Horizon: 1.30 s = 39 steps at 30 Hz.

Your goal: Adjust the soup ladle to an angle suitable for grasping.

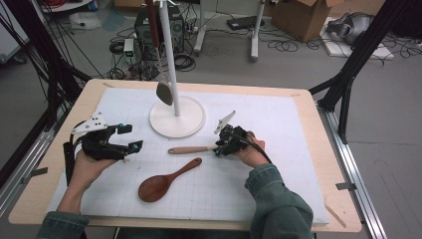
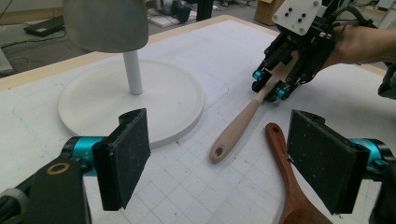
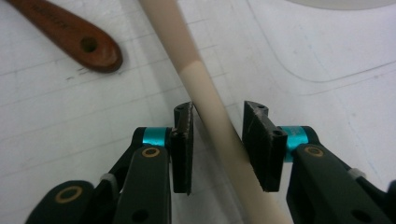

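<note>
A pale wooden utensil [image 1: 191, 149] lies on the white mat, its handle end pointing left. My right gripper [image 1: 217, 148] is down over its right part. In the right gripper view the pale shaft [image 3: 205, 93] runs slantwise between the two pads, which stand close beside it with a small gap on each side; the right gripper [image 3: 217, 140] is open. A dark brown wooden spoon [image 1: 154, 186] lies in front of it, bowl toward me. My left gripper [image 1: 130, 137] hovers at the left, open, with nothing between its pads [image 2: 126, 154]. The left gripper view has the brown spoon's handle [image 2: 280, 144] and the right gripper [image 2: 270, 86] farther off.
A white stand with a round base [image 1: 176, 119] and an upright pole sits at the back middle of the mat; a grey spoon head [image 1: 164, 92] hangs beside the pole. The wooden table edge [image 1: 343, 199] runs around the mat. Cables and boxes lie on the floor behind.
</note>
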Tool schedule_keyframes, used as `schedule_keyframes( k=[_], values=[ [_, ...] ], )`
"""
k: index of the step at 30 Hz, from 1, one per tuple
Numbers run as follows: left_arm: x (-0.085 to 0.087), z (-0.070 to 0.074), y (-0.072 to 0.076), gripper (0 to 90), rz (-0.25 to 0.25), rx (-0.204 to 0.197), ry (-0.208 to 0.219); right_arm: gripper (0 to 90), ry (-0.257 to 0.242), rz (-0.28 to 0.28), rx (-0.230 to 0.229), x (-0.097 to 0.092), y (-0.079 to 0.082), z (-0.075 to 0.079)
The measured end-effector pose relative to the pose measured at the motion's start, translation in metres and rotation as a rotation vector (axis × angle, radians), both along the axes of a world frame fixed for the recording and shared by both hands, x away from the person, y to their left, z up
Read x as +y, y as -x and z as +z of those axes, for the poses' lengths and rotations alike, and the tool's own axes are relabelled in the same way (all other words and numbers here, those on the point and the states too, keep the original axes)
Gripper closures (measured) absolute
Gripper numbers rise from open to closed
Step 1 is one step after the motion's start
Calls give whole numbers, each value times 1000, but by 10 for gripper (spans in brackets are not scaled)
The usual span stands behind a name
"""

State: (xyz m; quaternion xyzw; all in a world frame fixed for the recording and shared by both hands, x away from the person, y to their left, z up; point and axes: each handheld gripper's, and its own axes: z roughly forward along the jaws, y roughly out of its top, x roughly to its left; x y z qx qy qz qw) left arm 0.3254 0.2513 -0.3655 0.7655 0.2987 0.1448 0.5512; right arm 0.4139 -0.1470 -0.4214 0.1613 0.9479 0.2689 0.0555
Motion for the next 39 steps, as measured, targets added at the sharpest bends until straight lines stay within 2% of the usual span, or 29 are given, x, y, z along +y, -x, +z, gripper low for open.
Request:
schedule_keyframes(
  k=[3, 8, 12, 20, 32, 39],
  values=[
    [-1, 0, 0, 219, -5, 2, -2, 665, 14, 14, 6, 0, -1, 1],
    [-3, -1, -1, 219, -11, 3, -8, 661, -16, -2, 33, -2, -4, -1],
    [-2, -1, 0, 221, -11, 3, -5, 683, 14, 31, 32, 0, -4, 2],
    [-1, 0, 0, 222, -9, 1, 0, 707, 40, 62, 26, -2, -1, 4],
    [-3, -1, 0, 225, -14, 3, -4, 780, 14, 73, 22, -13, 4, 12],
    [-4, -1, 0, 226, -17, 4, -5, 784, 8, 95, 22, -14, 6, 12]
  ],
)
